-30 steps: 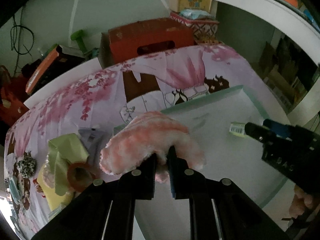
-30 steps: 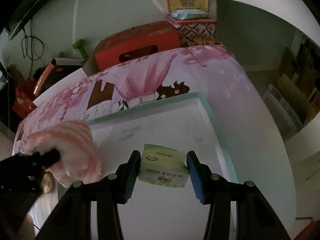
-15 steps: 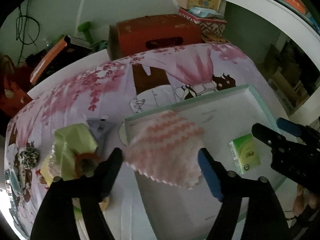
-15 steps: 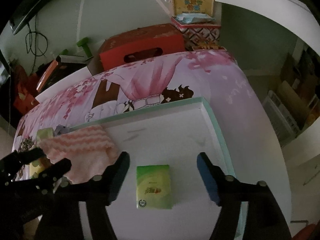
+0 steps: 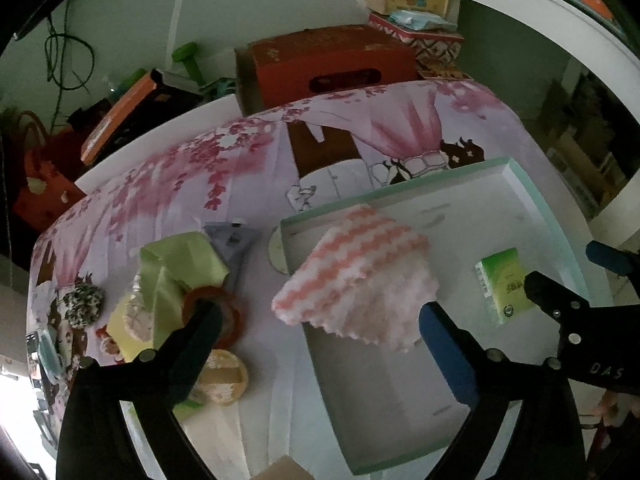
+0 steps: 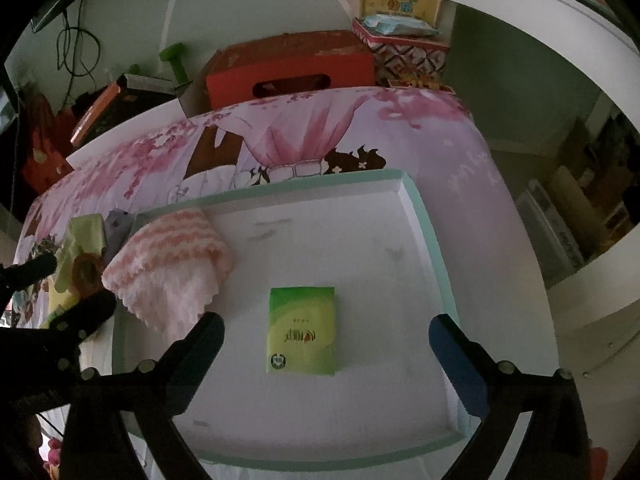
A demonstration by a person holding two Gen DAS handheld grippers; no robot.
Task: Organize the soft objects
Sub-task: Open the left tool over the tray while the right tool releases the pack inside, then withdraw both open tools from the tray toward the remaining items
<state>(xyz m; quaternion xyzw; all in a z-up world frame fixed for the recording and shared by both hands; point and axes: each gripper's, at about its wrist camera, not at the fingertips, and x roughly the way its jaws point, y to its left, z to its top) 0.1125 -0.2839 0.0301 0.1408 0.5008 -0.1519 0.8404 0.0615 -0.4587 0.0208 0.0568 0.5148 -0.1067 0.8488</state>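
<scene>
A pink-and-white zigzag fleece cloth (image 5: 356,276) lies draped over the left rim of a shallow white tray with a mint-green edge (image 5: 532,204), part of it inside the tray and a scalloped corner hanging out over the pink cherry-blossom bedsheet (image 5: 208,176), at the centre of the left wrist view. In the right wrist view the same cloth (image 6: 172,264) sits at centre left, and a small green soft pack of tissues (image 6: 302,330) lies flat on the tray floor at lower centre.

The left gripper (image 5: 320,320) has its jaws spreading wide, straddling the cloth without pressing on it. The right gripper (image 6: 326,334) is likewise opening, its jaws flanking the tissue pack with clear gaps on both sides; neither has hold of anything.

At the lower left of the left wrist view a heap of further items waits on the sheet: a light green satin ribbon (image 5: 172,268), an orange tape ring (image 5: 216,312), a black-and-white speckled scrunchie (image 5: 82,304) and a small grey fabric piece (image 5: 232,240).

The cloth looks light, limp and plush; it would likely sag and fold under its own weight, so a pinch well in from the edge, on a bunched fold, seems safest. The tissue pack appears light and squashable with a slick wrapper, best taken across its short sides with gentle pressure.
</scene>
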